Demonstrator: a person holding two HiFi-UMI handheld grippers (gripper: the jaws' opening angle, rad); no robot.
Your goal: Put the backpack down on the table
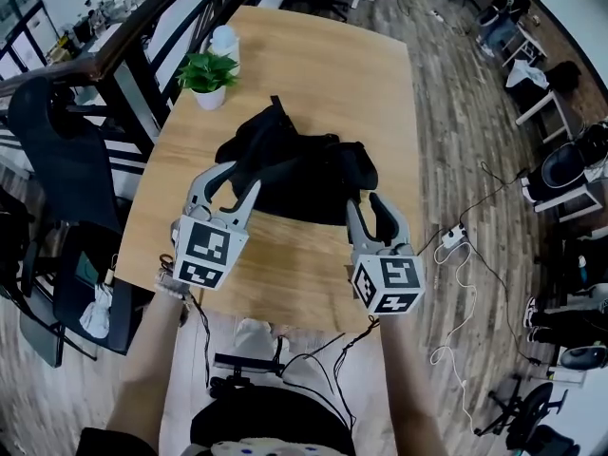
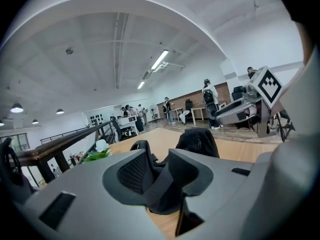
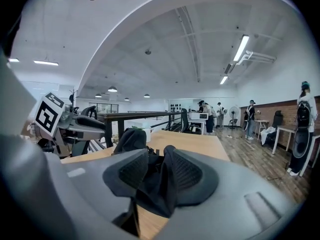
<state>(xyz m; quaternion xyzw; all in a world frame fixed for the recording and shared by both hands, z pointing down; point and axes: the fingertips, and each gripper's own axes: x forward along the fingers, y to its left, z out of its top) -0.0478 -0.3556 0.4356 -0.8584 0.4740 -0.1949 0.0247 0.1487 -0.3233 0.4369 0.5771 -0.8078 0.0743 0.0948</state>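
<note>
— Black backpack [image 1: 304, 174] first, from the head view: where does it lie?
— Flat on the wooden table [image 1: 323, 74], about mid-table, with a potted plant [image 1: 207, 74] beyond it toward the far left corner. The left tool [image 1: 243, 176] and the right tool [image 1: 363, 199] reach in at its near edge, side by side.
— And the left gripper view?
— The jaws stand apart with both ribbed pads bare. A dark strap of the backpack crosses the gap, loose and not pinched. The backpack's hump rests on the table behind.
— And the right gripper view?
— Released as well. Black fabric shows in the gap between the jaws, but the pads do not press on it. Wood shows below, and the left tool appears at the far left.
</note>
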